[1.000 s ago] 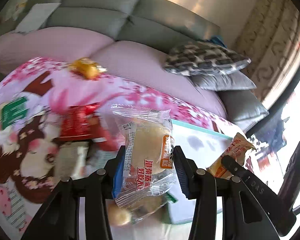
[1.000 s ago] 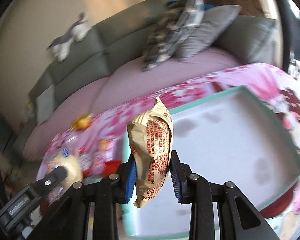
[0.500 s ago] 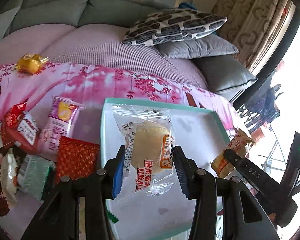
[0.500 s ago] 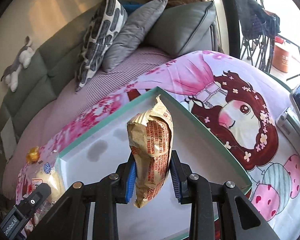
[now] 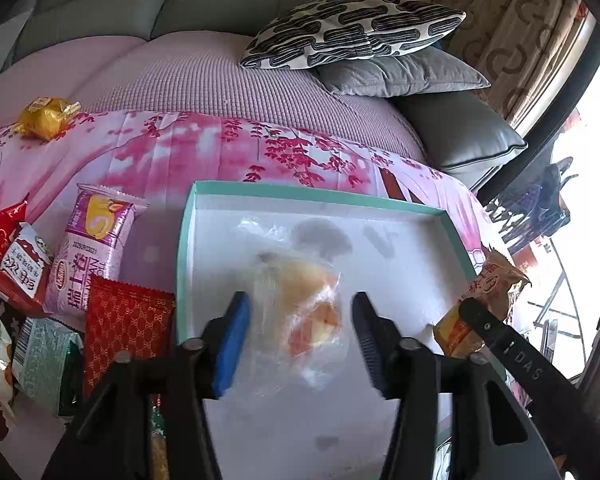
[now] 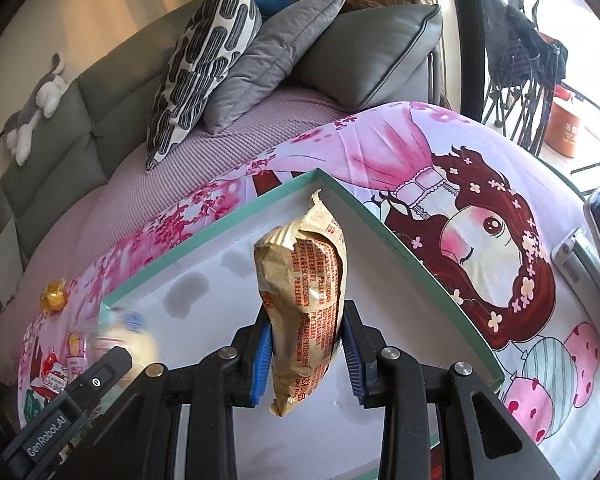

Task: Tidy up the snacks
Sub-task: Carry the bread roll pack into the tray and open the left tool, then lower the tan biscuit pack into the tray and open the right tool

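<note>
Snacks are being gathered into the teal-rimmed white box (image 5: 186, 248) on the pink printed bedsheet (image 5: 204, 152) — the drop-off step is in hand. The left gripper (image 5: 296, 328) has just been opening over the box; its jaws stand apart, clear of the clear-wrapped bun (image 5: 296, 304), which shows blurred between them, released and apparently falling toward the box floor. The right gripper (image 6: 304, 356) is clenched on a tan crinkled snack packet (image 6: 304, 280), held upright above the box near its right rim. The next move is judged to be letting that packet go inside the rim, then reaching for the packets left beside the box's left edge — the purple roll-cake packet (image 5: 92, 248) and the red patterned packet (image 5: 128, 328)
</note>
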Demonstrator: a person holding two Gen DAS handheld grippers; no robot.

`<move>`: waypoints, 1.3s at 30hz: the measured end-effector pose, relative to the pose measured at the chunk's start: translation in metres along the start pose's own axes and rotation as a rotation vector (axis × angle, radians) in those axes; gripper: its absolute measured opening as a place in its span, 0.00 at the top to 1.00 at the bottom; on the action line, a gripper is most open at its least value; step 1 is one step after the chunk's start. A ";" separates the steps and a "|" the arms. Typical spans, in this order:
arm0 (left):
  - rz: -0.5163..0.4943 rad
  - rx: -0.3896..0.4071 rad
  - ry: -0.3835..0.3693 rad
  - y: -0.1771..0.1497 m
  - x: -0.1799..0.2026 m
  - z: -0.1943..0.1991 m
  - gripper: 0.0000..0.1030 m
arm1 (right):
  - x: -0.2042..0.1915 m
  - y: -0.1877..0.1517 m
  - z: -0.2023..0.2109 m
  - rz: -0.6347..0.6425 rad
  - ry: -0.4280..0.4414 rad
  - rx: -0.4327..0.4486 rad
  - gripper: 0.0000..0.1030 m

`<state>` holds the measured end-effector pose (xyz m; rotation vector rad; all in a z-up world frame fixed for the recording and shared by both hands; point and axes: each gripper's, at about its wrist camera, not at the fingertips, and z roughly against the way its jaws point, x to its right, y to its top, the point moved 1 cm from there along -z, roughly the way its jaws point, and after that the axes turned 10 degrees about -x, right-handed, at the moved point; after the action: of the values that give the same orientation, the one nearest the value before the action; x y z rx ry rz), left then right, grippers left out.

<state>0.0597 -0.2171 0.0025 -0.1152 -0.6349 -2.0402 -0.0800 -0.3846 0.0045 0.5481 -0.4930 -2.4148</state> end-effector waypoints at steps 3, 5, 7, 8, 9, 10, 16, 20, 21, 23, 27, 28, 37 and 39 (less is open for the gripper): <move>0.001 0.010 0.005 0.001 0.000 0.006 0.37 | -0.002 -0.001 0.000 0.008 -0.008 -0.004 0.66; 0.006 0.010 0.009 0.001 -0.001 0.009 0.36 | -0.002 -0.001 0.000 0.009 -0.010 -0.009 0.66; 0.013 0.011 0.023 0.002 -0.003 0.012 0.35 | -0.002 -0.001 -0.001 0.006 -0.009 -0.014 0.66; 0.019 0.012 0.035 0.002 -0.004 0.015 0.34 | -0.002 -0.001 -0.001 0.005 -0.009 -0.016 0.65; 0.023 0.013 0.041 0.002 -0.005 0.015 0.30 | -0.002 -0.001 -0.001 0.008 -0.010 -0.018 0.65; 0.032 0.014 0.054 0.002 -0.007 0.017 0.27 | -0.003 -0.001 -0.002 0.010 -0.012 -0.022 0.62; 0.033 0.030 0.110 0.002 -0.013 0.024 0.15 | -0.007 -0.001 -0.004 0.023 0.014 -0.046 0.24; 0.024 0.080 0.173 0.002 -0.017 0.033 0.04 | -0.006 0.000 -0.001 0.029 0.002 -0.043 0.11; 0.024 0.092 0.179 0.002 -0.019 0.035 0.03 | -0.006 -0.001 0.000 0.030 0.000 -0.042 0.08; 0.032 0.112 0.195 0.002 -0.023 0.040 0.02 | -0.007 0.000 0.003 0.036 0.005 -0.033 0.00; 0.051 0.145 0.227 0.002 -0.031 0.048 0.00 | -0.014 0.002 0.009 0.078 -0.026 -0.014 0.00; 0.055 0.149 0.235 0.002 -0.033 0.049 0.00 | -0.017 0.002 0.010 0.091 -0.037 -0.010 0.00; 0.059 0.180 0.321 -0.003 -0.050 0.075 0.00 | -0.036 -0.004 0.022 0.191 -0.007 0.032 0.00; 0.064 0.184 0.330 -0.004 -0.055 0.080 0.00 | -0.044 -0.007 0.021 0.227 -0.031 0.018 0.00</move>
<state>0.0715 -0.1341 0.0519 0.3001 -0.5966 -1.8732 -0.0616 -0.3475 0.0300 0.4376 -0.5592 -2.2068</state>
